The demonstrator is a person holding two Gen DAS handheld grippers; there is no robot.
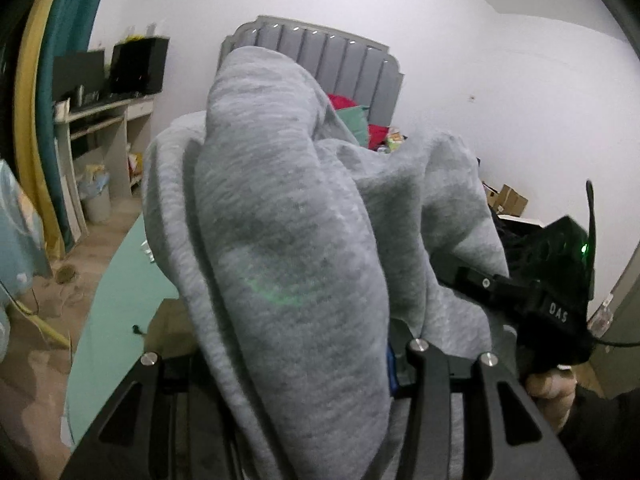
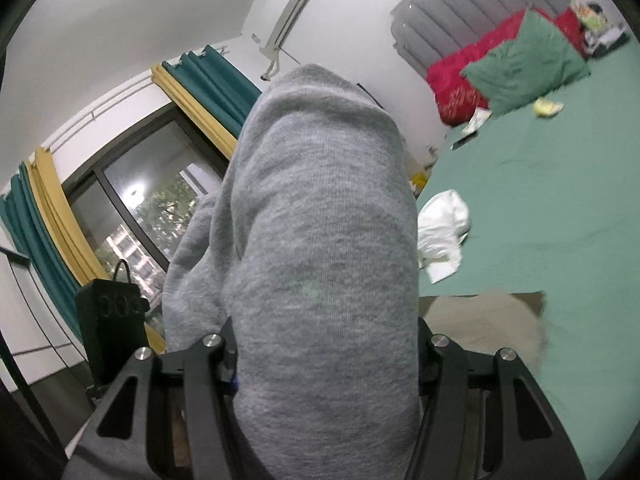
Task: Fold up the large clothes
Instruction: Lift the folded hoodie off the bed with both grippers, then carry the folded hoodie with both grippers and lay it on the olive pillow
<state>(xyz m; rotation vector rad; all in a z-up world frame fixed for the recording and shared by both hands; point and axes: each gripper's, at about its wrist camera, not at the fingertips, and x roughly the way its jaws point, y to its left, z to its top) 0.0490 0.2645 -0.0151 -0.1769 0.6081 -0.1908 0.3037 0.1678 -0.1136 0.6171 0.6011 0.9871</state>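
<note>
Grey fleece fills both views: the garment (image 1: 288, 216) is bunched up over each claw and held in the air above the green bed (image 2: 560, 208), none of it spread flat. The left gripper (image 1: 320, 360) and the right gripper (image 2: 324, 344) each have cloth heaped thickly between their linkages, so both look clamped on it, though the fingertips themselves are buried and hidden.

The main risk, as I judge it, is a blind grip: with so many layers wadded in each claw, either one may hold only a loose fold, and the heavy cloth could slide out when pulled taut. The two holds also sit near each other, so the garment may come down twisted instead of open.

On the bed, a white crumpled cloth (image 2: 442, 224) lies just right of the hanging fleece and a brown piece (image 2: 488, 312) sits near the right gripper; both occupy the landing spot. Pillows (image 2: 524, 60) lie far off by the headboard (image 2: 472, 12).
</note>
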